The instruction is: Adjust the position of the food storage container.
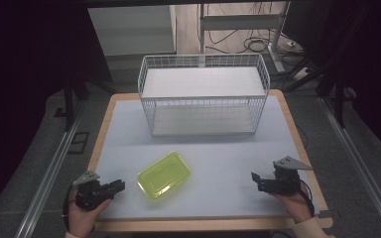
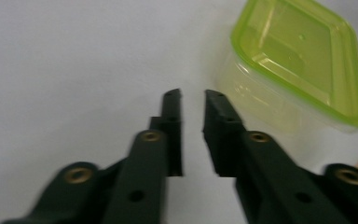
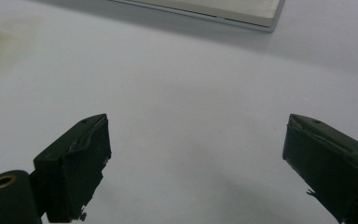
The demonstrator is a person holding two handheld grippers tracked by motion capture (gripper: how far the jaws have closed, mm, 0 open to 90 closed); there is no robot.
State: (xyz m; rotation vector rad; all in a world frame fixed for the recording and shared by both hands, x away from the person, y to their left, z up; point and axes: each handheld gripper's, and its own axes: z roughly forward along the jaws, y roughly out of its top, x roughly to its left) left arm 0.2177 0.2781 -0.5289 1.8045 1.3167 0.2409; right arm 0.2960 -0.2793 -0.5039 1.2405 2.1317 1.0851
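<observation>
I'm at the near edge of a pale table, a gripper in each hand. Left gripper sits near-left, jaws nearly pressed together w/ a slim gap, holding nothing, aimed at the lime-lidded box just right of it. Right gripper is near-right, jaws spread wide, empty. Wire basket stands at the far side, open-topped. Looks like pre-grasp; next I'd prob. open the left jaws to span the box rim. Plenty of bare table btw box and basket.
</observation>
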